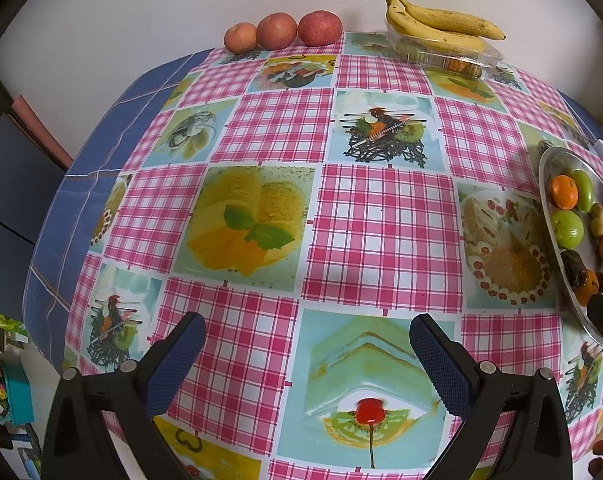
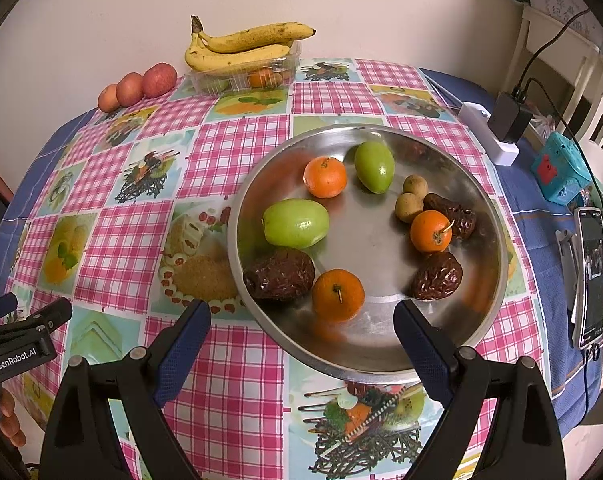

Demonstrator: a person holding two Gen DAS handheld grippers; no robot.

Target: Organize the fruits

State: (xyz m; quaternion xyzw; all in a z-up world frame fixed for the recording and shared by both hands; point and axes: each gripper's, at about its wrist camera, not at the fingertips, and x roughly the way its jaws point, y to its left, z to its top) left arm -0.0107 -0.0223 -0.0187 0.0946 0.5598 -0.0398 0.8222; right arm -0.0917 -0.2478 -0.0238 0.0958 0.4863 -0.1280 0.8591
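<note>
The left gripper (image 1: pixel 307 340) is wide open and holds nothing. It hangs over the bare checked cloth (image 1: pixel 261 128) on the desk. Far ahead of it, three apples (image 1: pixel 281 32) sit in a row by the wall. To their right, bananas (image 1: pixel 437 20) lie on a clear box (image 1: pixel 453 56).

The right gripper (image 2: pixel 301 328) is wide open too, with nothing in it. Just ahead of it is a metal plate (image 2: pixel 381 344). On the plate are three oranges (image 2: pixel 337 294), two green fruits (image 2: pixel 295 223), brown dates (image 2: pixel 279 274) and two small tan fruits (image 2: pixel 409 198). One orange lies closest, between the gripper's fingers but not touching them.
</note>
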